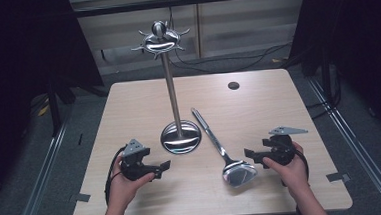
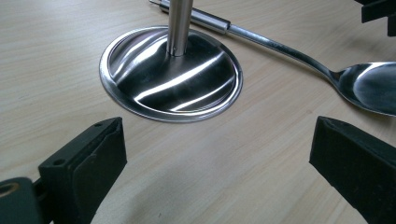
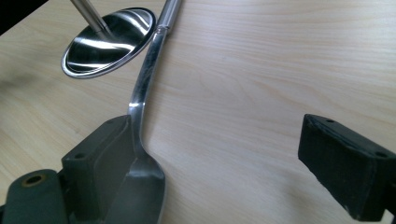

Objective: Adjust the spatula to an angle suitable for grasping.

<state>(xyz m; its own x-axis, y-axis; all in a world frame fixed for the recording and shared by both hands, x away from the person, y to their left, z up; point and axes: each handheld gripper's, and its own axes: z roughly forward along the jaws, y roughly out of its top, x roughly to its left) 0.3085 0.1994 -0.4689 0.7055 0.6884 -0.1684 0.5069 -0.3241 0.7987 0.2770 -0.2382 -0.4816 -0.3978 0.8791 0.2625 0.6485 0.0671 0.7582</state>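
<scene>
A polished metal utensil stand (image 1: 172,96) rises from a round base (image 1: 180,136) near the table's middle, with a ring of hooks (image 1: 160,40) on top. A large steel spoon (image 1: 214,138) lies to its right, bowl (image 1: 239,173) toward the front edge. My left gripper (image 1: 163,169) rests on the table left of the base, open and empty. In the left gripper view its jaws (image 2: 219,154) face the base (image 2: 170,74), with the spoon (image 2: 369,86) beyond. My right gripper (image 1: 250,156) is open just right of the bowl; the spoon's neck (image 3: 140,107) lies along its left jaw (image 3: 219,154).
The light wooden table (image 1: 128,101) has a small dark hole (image 1: 233,85) at the back right. Tape tabs mark its front corners. Dark curtains flank both sides, and cables lie on the floor behind the table. The other gripper (image 2: 378,11) shows at the top right of the left gripper view.
</scene>
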